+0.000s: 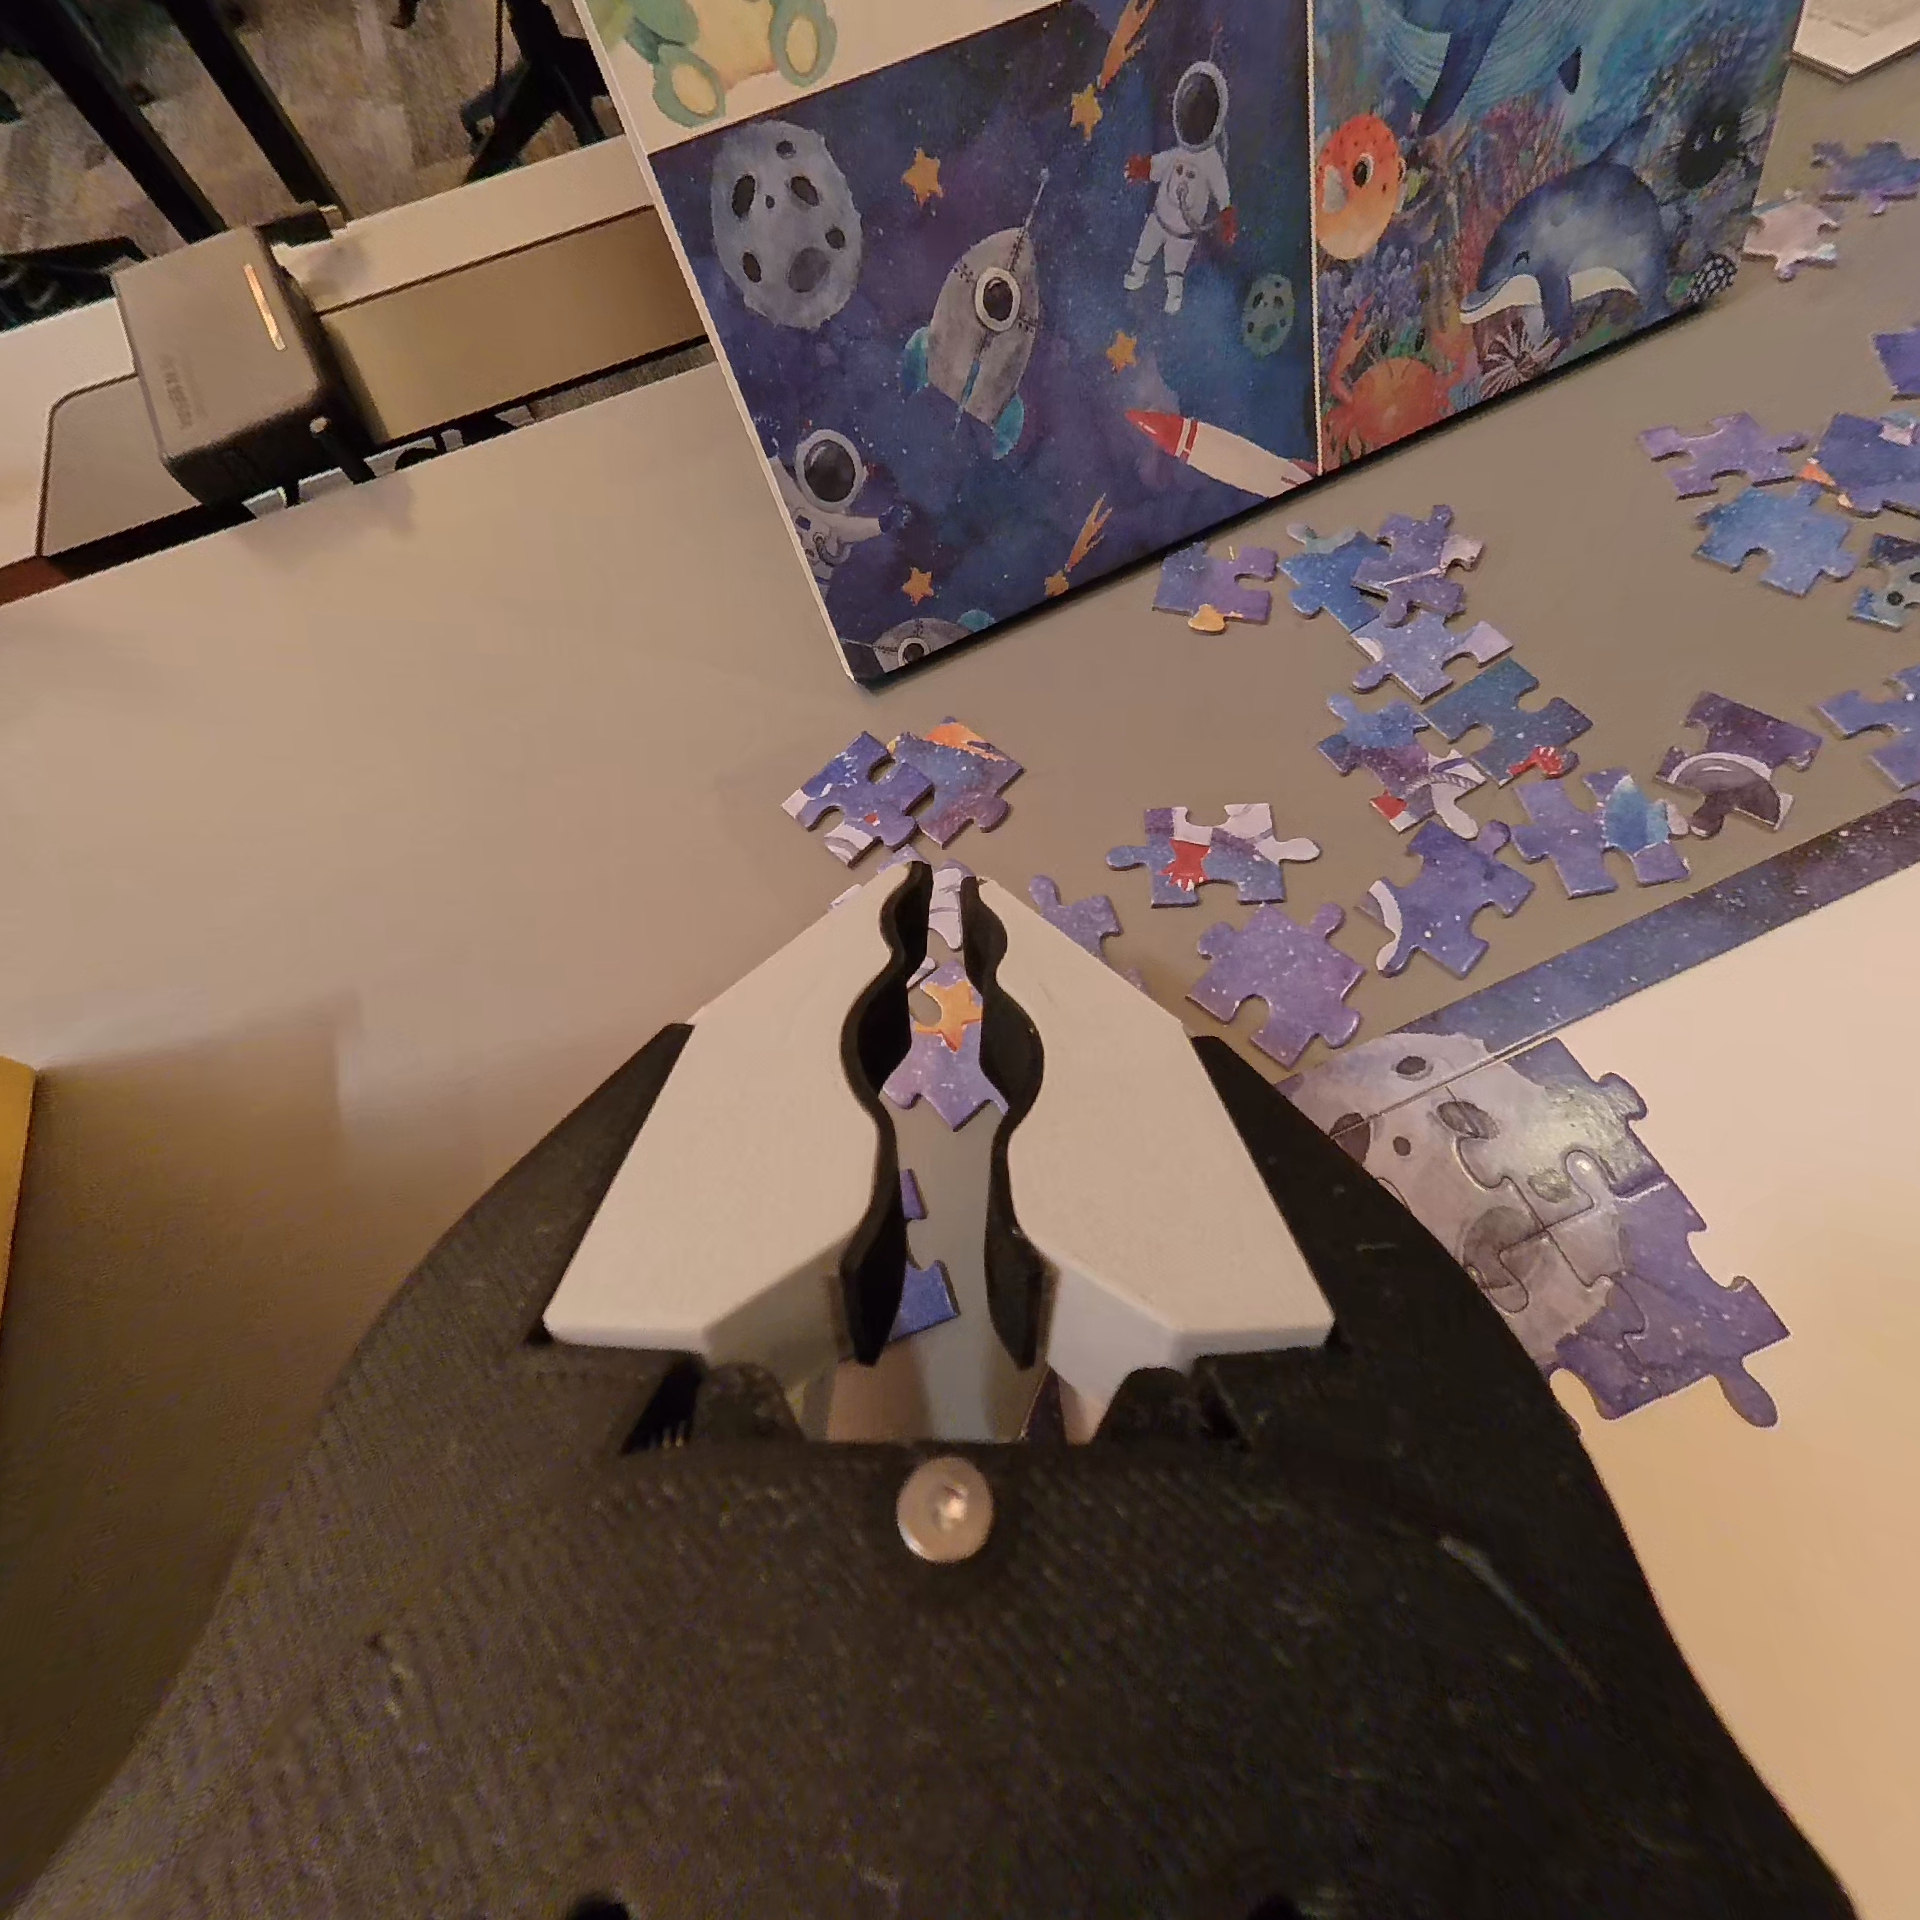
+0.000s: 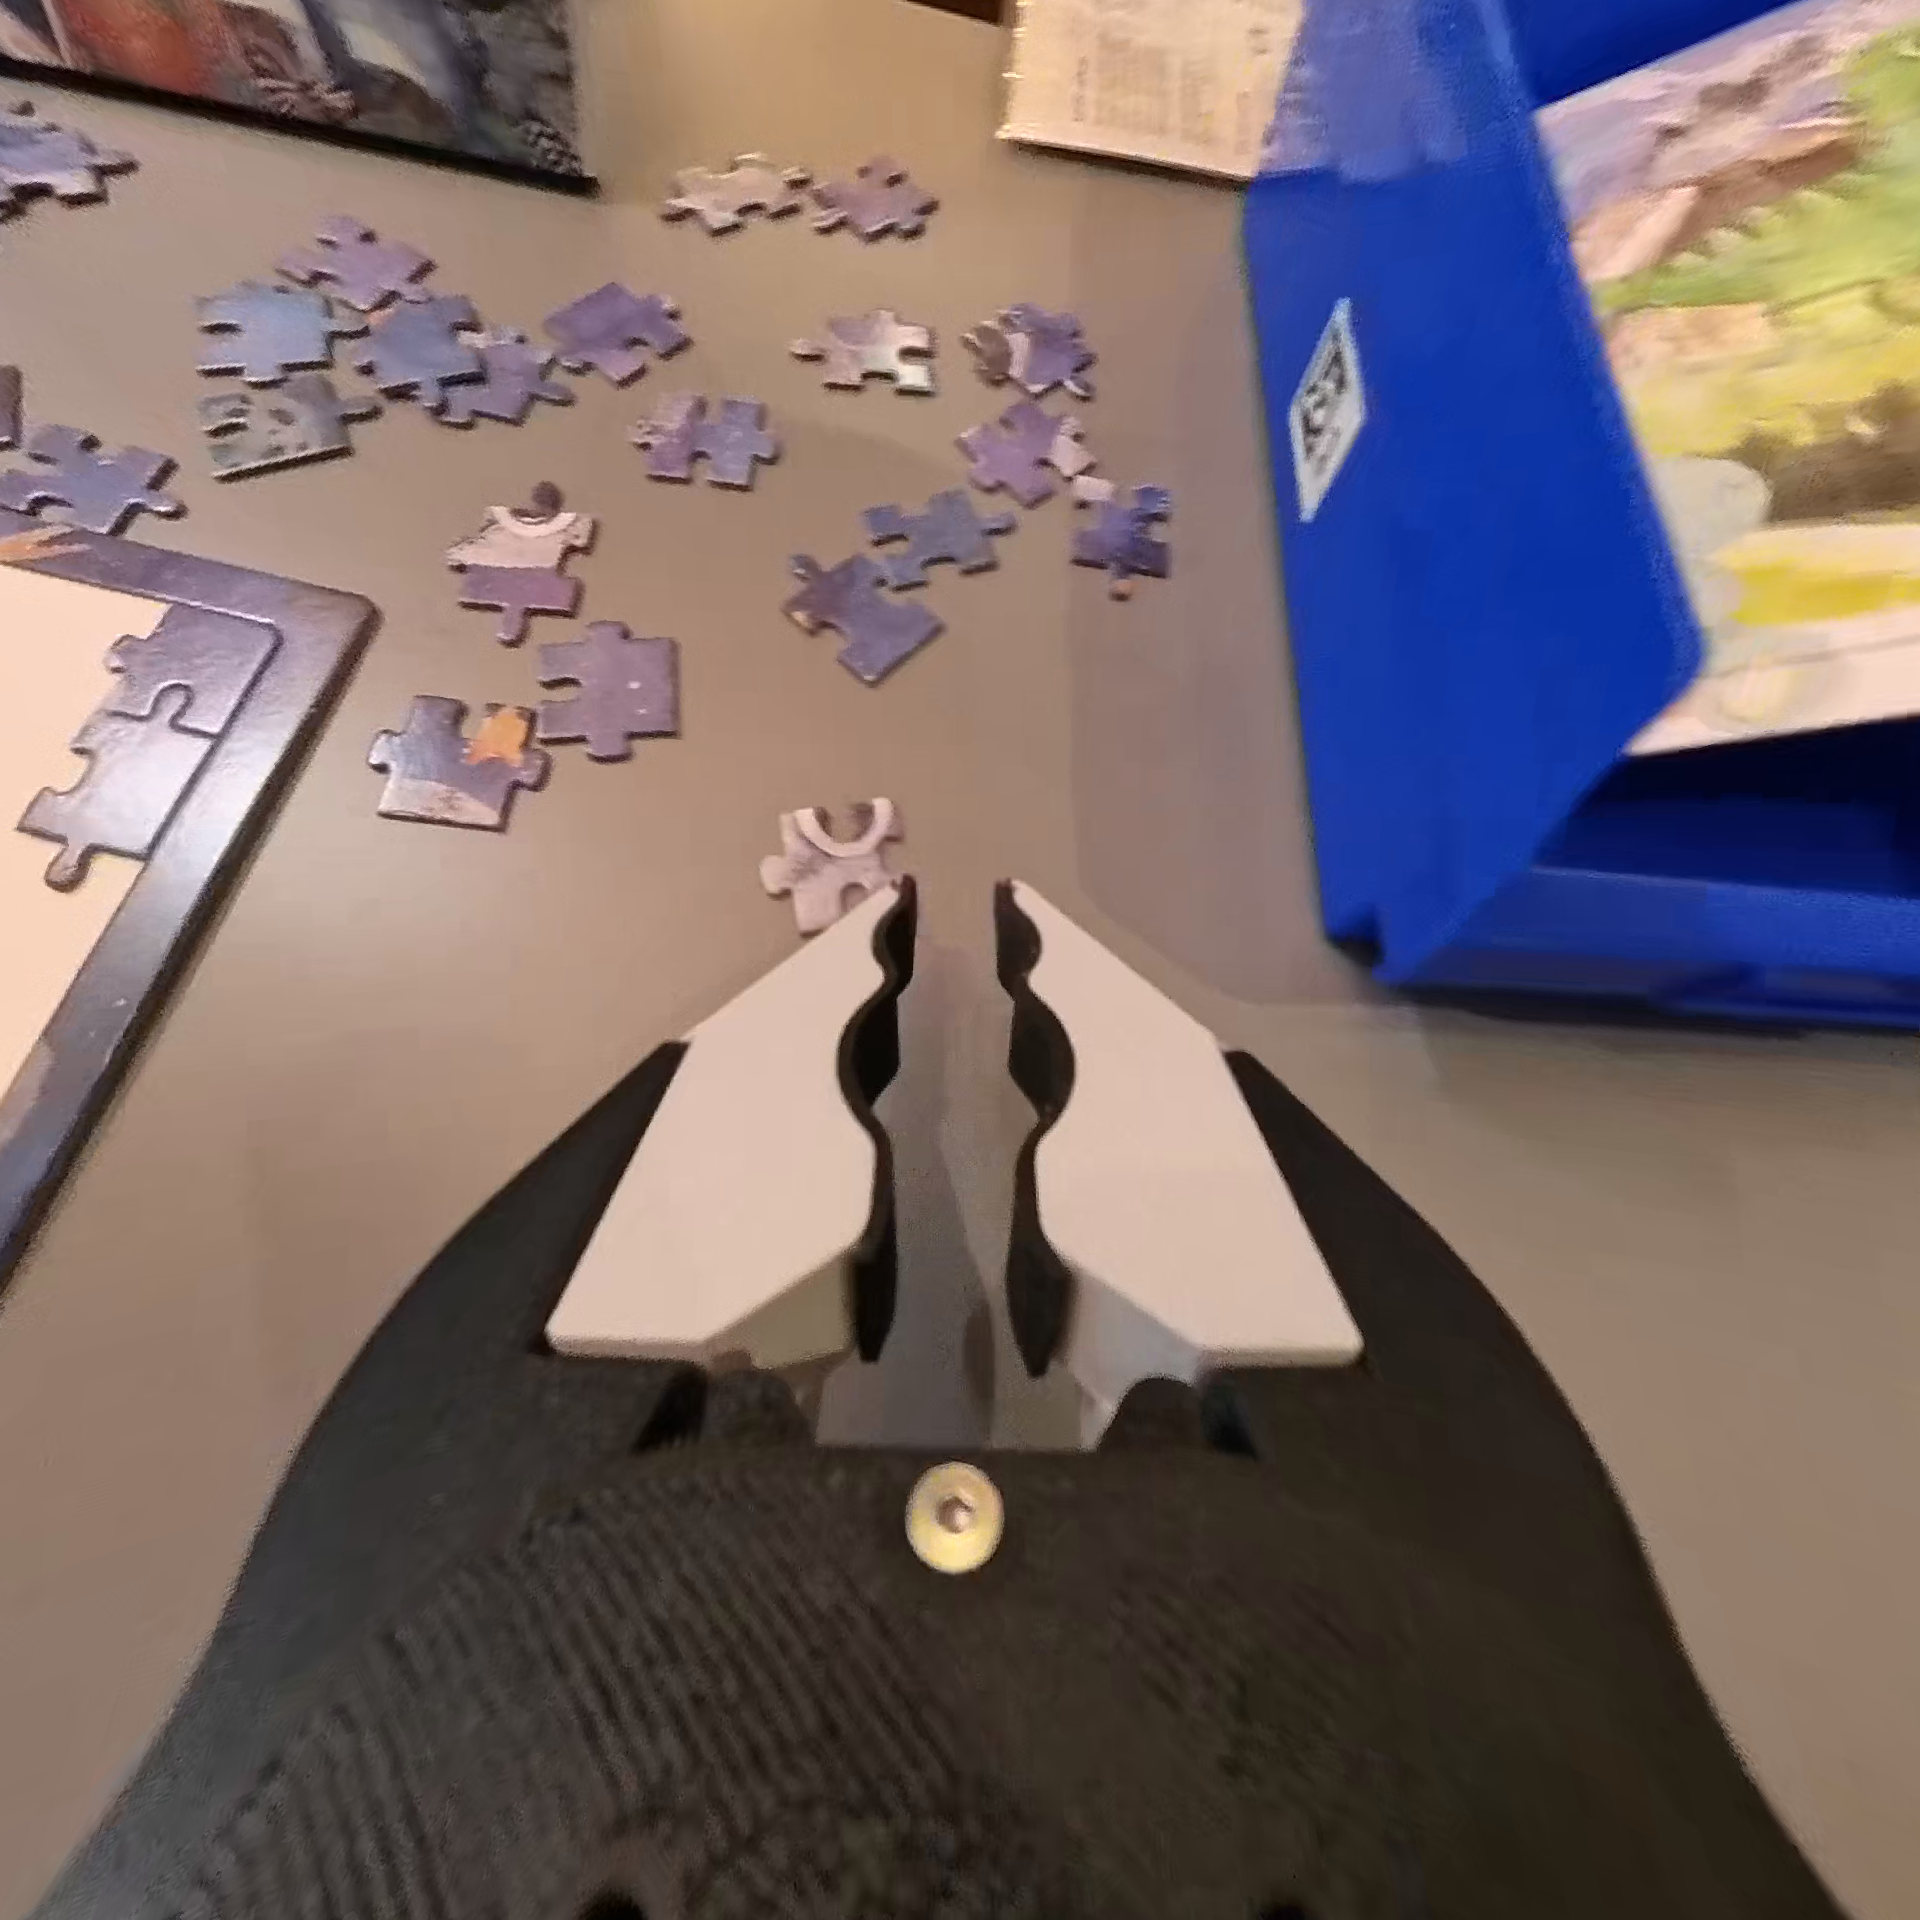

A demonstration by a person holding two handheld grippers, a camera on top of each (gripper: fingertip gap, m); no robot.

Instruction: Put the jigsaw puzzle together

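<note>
My left gripper (image 1: 943, 883) hovers over loose purple-blue puzzle pieces on the grey table (image 1: 416, 779). Its jaws stand almost together, and only a narrow slit shows between the pads. Through the slit I see a white-marked piece (image 1: 945, 906) and a piece with an orange star (image 1: 940, 1039) lying on the table below. My right gripper (image 2: 956, 888) is open over bare table (image 2: 1143, 779), with nothing between its fingers. A pale piece with a white arc (image 2: 836, 862) lies just left of its left fingertip (image 2: 902, 904). The right wrist view is blurred.
An upright puzzle box with space and sea pictures (image 1: 1039, 312) stands behind the pieces. The puzzle tray with a partly joined moon section (image 1: 1538, 1195) lies at the right; its dark frame also shows in the right wrist view (image 2: 260, 727). A blue box (image 2: 1455, 520) stands close on the right. A black device (image 1: 239, 364) sits at the far left. The left gripper's tips are roughly 45 centimeters from the right gripper's.
</note>
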